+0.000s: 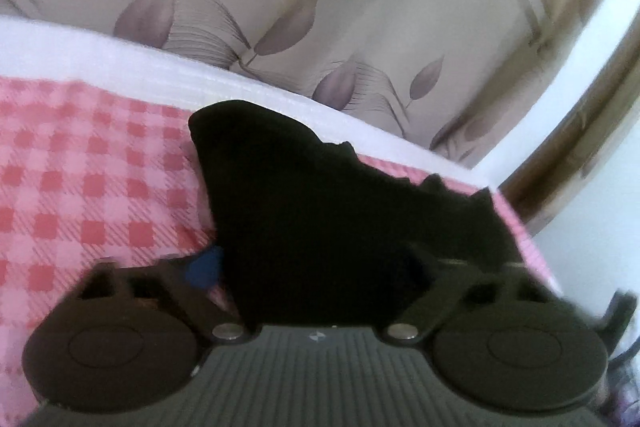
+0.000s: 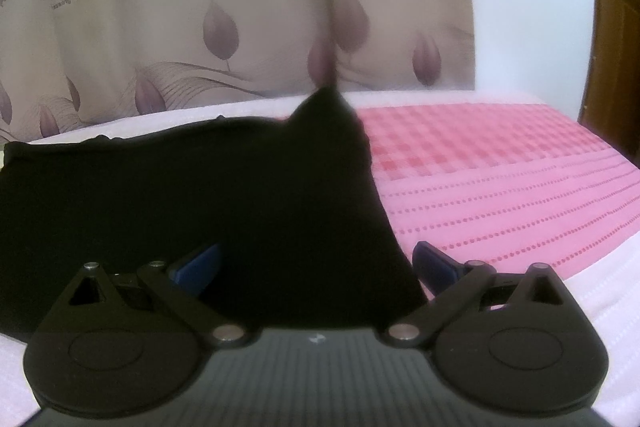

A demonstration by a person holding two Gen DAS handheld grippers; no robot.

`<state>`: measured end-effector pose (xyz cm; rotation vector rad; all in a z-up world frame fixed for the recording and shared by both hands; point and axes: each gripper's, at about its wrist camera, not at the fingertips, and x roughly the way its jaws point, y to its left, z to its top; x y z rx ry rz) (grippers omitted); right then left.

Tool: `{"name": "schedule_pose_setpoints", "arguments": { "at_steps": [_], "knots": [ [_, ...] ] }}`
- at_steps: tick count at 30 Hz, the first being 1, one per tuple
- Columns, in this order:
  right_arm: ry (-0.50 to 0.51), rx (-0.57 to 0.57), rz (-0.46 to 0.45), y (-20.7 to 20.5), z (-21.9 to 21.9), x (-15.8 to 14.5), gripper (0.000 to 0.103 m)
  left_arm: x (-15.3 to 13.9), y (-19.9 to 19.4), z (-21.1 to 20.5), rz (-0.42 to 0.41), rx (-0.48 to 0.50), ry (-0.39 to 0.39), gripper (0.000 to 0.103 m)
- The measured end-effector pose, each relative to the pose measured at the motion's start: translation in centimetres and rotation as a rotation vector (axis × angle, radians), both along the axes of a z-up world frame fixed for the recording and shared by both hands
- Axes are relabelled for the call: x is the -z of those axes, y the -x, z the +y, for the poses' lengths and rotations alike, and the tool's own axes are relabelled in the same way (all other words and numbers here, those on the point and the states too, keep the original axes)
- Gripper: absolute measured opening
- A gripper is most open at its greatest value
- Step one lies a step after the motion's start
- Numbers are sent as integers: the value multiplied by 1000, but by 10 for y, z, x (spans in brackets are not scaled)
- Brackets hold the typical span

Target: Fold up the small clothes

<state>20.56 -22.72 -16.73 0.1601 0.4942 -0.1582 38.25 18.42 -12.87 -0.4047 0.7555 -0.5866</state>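
- The black garment [image 1: 320, 211] is a small piece of dark cloth, so dark that no seams, print or weave can be made out; only its outline reads.
- In the left wrist view it rises from the gripper toward 12 o'clock as a rough wedge. It has a rounded peak at about 11 o'clock and a ragged, stepped edge running down toward 3 o'clock.
- It lies on a pink checked cloth [image 1: 80, 187] spread over a white bed surface [image 1: 160, 67]. Its far edge reaches the white strip at the pink cloth's border.
- The left gripper [image 1: 320, 263] has the cloth bunched between its jaws. One blue finger pad [image 1: 206, 263] shows at 9 o'clock, just beside the fabric's edge; the other pad is hidden under the cloth. The picture is blurred, so I cannot tell if the pads press on it.
- In the right wrist view the black garment [image 2: 200, 195] spreads flat and wide from 9 o'clock to the centre, with one corner peaked up at 12 o'clock.
- The right gripper [image 2: 316, 267] stands wide: its left pad [image 2: 196, 269] rests over the cloth. Its right pad [image 2: 434, 269] sits on the pink cloth just off the garment's slanted right edge.
- A leaf-patterned curtain [image 2: 240, 7] hangs behind the bed at 12 o'clock.
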Motion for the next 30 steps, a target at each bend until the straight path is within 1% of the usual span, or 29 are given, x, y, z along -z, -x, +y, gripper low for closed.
{"name": "schedule_pose_setpoints", "arguments": {
  "at_steps": [1, 2, 3, 4, 6, 7, 8, 9, 11, 12, 13, 15, 16, 17, 18, 19, 21, 22, 23, 24, 26, 28, 30],
  "knots": [
    [-4, -2, -7, 1, 0, 0, 103, 3, -5, 2, 25, -5, 17, 36],
    [-8, -3, -13, 2, -1, 0, 103, 8, -9, 2, 51, -4, 54, 33],
    [-10, -2, -15, 2, -1, -1, 103, 11, -9, 2, 59, -10, 86, 32],
    [-11, -2, -15, 2, -1, -1, 103, 11, -8, 3, 56, -15, 87, 31],
    [-8, -3, -11, 2, 0, -1, 103, 7, -5, -2, 42, -17, 57, 31],
    [-6, -3, -8, 2, 0, -1, 103, 5, -3, -5, 32, -12, 42, 35],
    [-5, -3, -7, 2, 0, -1, 103, 5, -2, -7, 23, -5, 36, 49],
    [-5, -3, -7, 2, 0, -1, 103, 4, -1, -8, 11, 16, 44, 58],
    [-9, -1, -12, 3, 0, -1, 103, 2, 2, -9, -5, 57, 65, 91],
    [-10, 0, -14, 4, 0, -1, 103, -1, 4, -11, -10, 70, 58, 98],
    [-12, 0, -16, 4, 0, -1, 103, -3, 6, -12, -11, 78, 44, 103],
    [-14, -3, -18, 3, -1, -1, 103, -5, 8, -15, -11, 106, 0, 103],
    [-15, -4, -19, 3, -1, -1, 103, -6, 8, -16, -10, 120, -10, 103],
    [-17, -6, -21, 3, -2, -1, 103, -5, 8, -16, -2, 129, -7, 100],
    [-19, -8, -22, 3, -2, -1, 103, -5, 9, -15, 12, 133, 5, 100],
    [-21, -8, -25, 3, -2, -1, 103, -5, 8, -13, 26, 129, 19, 96],
    [-26, -6, -34, 5, -3, -1, 103, 0, 4, -7, 64, 87, 80, 79],
    [-28, -6, -38, 5, -3, -1, 103, 3, 2, -3, 79, 63, 93, 54],
    [-30, -4, -41, 6, -3, -2, 103, 6, 0, -3, 93, 46, 90, 28],
    [-31, -3, -42, 6, -3, -2, 103, 11, -2, -4, 94, 37, 89, 28],
    [-31, -2, -40, 6, -3, -1, 103, 14, 0, -5, 82, 6, 126, 25],
    [-28, -1, -35, 5, -2, -1, 103, 10, 6, -11, 46, -19, 101, 24],
    [-27, -3, -33, 5, -2, -1, 103, 7, 11, -12, 27, -50, 93, 23]
  ]
}}
